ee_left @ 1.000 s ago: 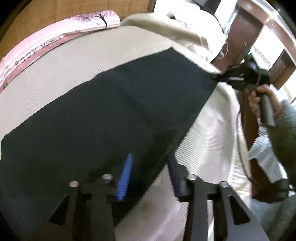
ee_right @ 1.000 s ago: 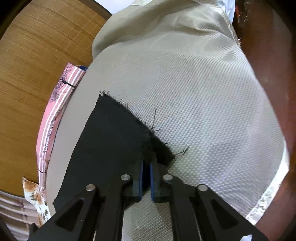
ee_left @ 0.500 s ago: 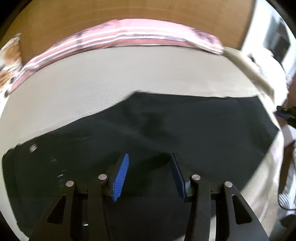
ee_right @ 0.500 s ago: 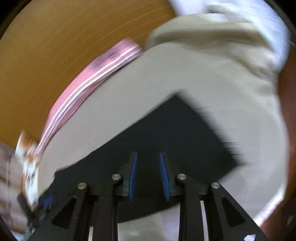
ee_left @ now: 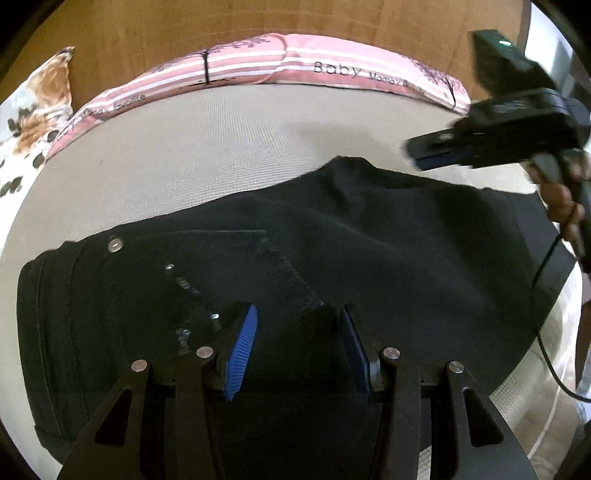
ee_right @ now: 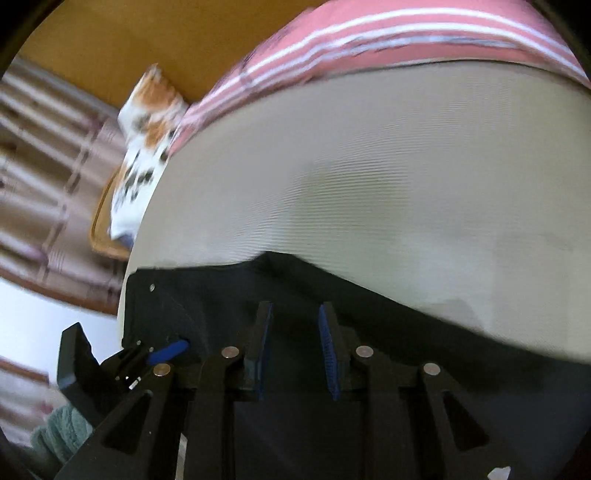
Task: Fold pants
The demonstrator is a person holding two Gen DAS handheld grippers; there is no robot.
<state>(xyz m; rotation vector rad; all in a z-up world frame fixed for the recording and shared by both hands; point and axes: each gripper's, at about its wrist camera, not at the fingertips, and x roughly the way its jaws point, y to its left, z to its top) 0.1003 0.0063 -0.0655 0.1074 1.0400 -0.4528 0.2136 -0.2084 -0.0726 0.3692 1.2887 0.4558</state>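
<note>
Black pants (ee_left: 332, 266) lie flat across a beige bed cover (ee_left: 221, 140), waistband with a metal button (ee_left: 115, 244) at the left, legs running right. My left gripper (ee_left: 299, 325) is open and empty, low over the seat of the pants. My right gripper (ee_right: 295, 321) is open and empty above the pants (ee_right: 369, 332). In the left wrist view the right gripper (ee_left: 436, 153) hovers over the far edge of the legs. In the right wrist view the left gripper (ee_right: 162, 354) sits near the waistband.
A pink striped pillow (ee_left: 295, 59) lies along the wooden headboard (ee_left: 184, 26). A floral cushion (ee_left: 33, 107) sits at the far left. A black cable (ee_left: 543, 314) hangs from the right gripper over the bed's right edge.
The right gripper let go of the frayed pant hem, opened and swung left over the pants. The left gripper moved from the leg edge to the seat near the waistband.
</note>
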